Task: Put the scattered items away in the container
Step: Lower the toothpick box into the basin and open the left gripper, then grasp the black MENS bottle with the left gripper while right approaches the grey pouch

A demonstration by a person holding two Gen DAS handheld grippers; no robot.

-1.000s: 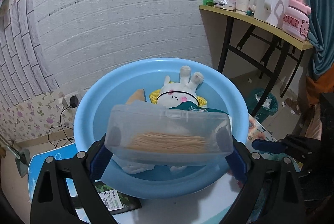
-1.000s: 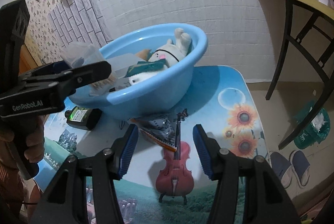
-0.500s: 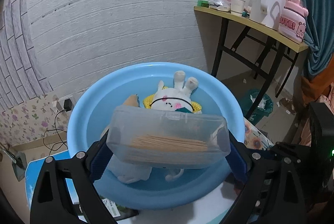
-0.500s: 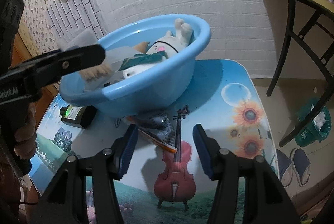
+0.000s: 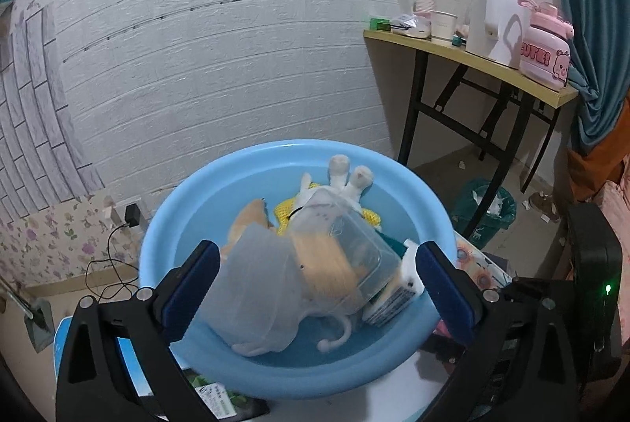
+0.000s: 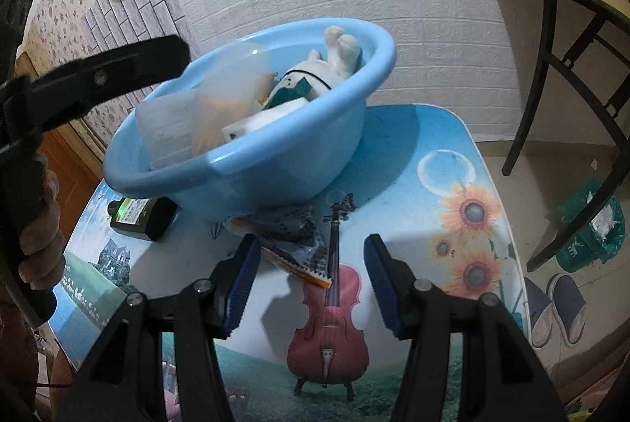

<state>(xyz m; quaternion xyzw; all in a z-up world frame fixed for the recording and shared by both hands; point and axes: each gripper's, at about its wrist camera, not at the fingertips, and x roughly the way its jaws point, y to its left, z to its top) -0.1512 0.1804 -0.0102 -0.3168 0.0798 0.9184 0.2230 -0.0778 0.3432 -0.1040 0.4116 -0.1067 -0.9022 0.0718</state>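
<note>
A clear plastic lidded box of pale wooden sticks (image 5: 334, 264) lies tilted and blurred low in the middle of the frame, inside the round light-blue plastic basin (image 5: 275, 154), over a white plush toy (image 5: 350, 178). The left hand-held gripper (image 5: 315, 288) is opening, pads clear of the box. Left of the basin on the picture-printed desk (image 6: 453, 130) sits a dark green-labelled bottle (image 6: 138, 213); a crumpled wrapper (image 6: 291, 237) lies ahead of the right hand-held gripper (image 6: 311, 282), open and empty. At upper right, a pink jug reads "CUTE!" (image 5: 545, 58).
</note>
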